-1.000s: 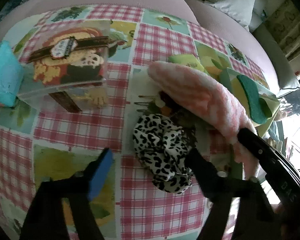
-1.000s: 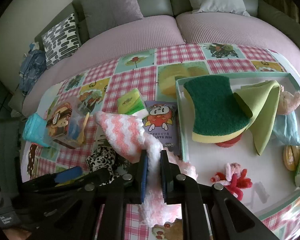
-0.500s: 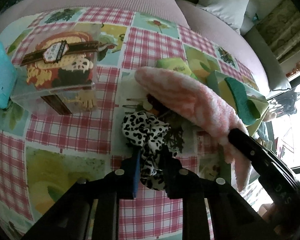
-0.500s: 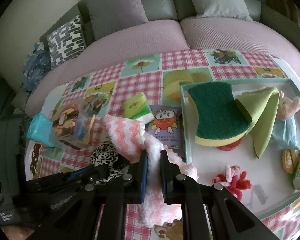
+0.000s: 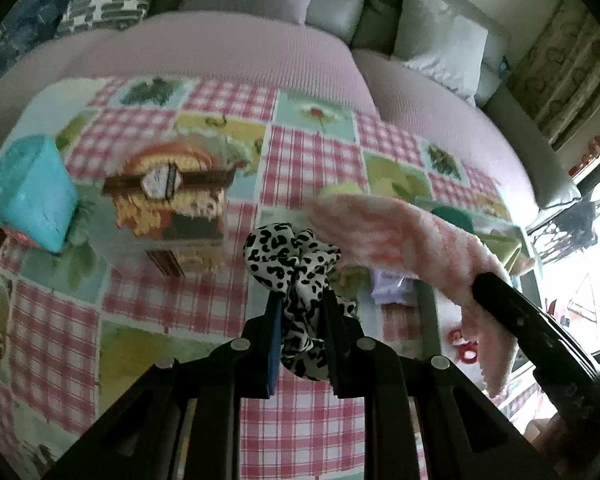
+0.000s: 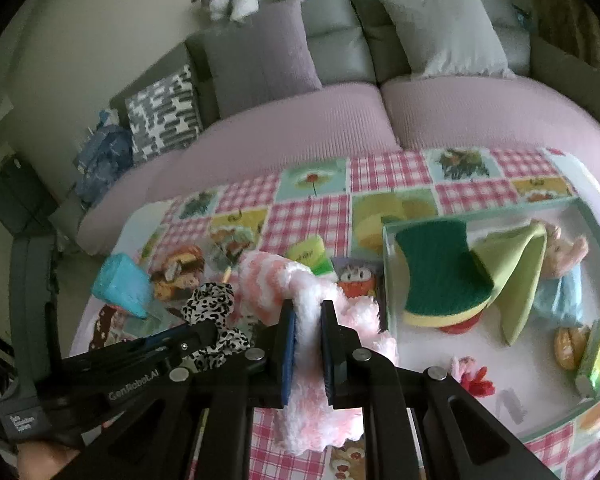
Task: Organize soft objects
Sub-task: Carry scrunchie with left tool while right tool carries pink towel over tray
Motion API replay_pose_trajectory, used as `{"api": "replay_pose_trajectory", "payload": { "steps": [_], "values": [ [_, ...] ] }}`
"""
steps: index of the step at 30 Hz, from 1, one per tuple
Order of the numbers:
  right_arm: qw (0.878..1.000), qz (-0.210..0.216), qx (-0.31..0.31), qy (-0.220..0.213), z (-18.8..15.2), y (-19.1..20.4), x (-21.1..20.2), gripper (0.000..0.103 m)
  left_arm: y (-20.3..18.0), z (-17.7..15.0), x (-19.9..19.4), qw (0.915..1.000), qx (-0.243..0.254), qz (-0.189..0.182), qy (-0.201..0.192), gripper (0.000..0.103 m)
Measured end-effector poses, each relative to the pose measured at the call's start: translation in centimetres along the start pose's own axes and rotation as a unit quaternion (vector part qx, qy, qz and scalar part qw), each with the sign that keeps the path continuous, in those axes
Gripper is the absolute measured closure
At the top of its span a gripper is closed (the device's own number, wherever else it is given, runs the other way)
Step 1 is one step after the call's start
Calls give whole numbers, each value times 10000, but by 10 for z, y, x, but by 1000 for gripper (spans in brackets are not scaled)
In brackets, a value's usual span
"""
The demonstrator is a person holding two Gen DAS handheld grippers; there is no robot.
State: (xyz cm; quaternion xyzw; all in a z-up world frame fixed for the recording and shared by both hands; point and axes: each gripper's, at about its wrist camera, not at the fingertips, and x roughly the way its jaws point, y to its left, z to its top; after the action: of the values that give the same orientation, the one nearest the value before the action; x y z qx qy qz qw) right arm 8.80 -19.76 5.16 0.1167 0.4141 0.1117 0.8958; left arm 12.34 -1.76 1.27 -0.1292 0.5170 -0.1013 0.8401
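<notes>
Now both grippers are loaded. Left gripper (image 5: 300,312): jaws pinched onto the leopard-print scrunchie (image 5: 296,256), apparently clear of the checked tablecloth (image 5: 172,300), though blur makes that uncertain. Right gripper (image 6: 308,320): jaws nearly closed on the pink-and-white fluffy sock (image 6: 284,280), which drapes to both sides, just left of the white tray (image 6: 540,416) holding a green sponge (image 6: 440,272).
</notes>
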Motion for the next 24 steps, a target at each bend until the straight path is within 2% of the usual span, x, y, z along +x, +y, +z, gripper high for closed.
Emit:
{"api": "replay_pose_trajectory", "payload": {
  "steps": [7,12,24],
  "values": [
    [9984,-58,97,-548,7,-6,-38,90,-13,7,-25,9988,45,-63,-476,83],
    [9947,-287,315,-932,10,-23,-67,90,-30,9,-38,9974,195,-157,-674,83],
    [9745,-1242,1142,-1480,6,-98,-118,90,-100,0,-32,9921,976,-445,-652,83]
  ]
}}
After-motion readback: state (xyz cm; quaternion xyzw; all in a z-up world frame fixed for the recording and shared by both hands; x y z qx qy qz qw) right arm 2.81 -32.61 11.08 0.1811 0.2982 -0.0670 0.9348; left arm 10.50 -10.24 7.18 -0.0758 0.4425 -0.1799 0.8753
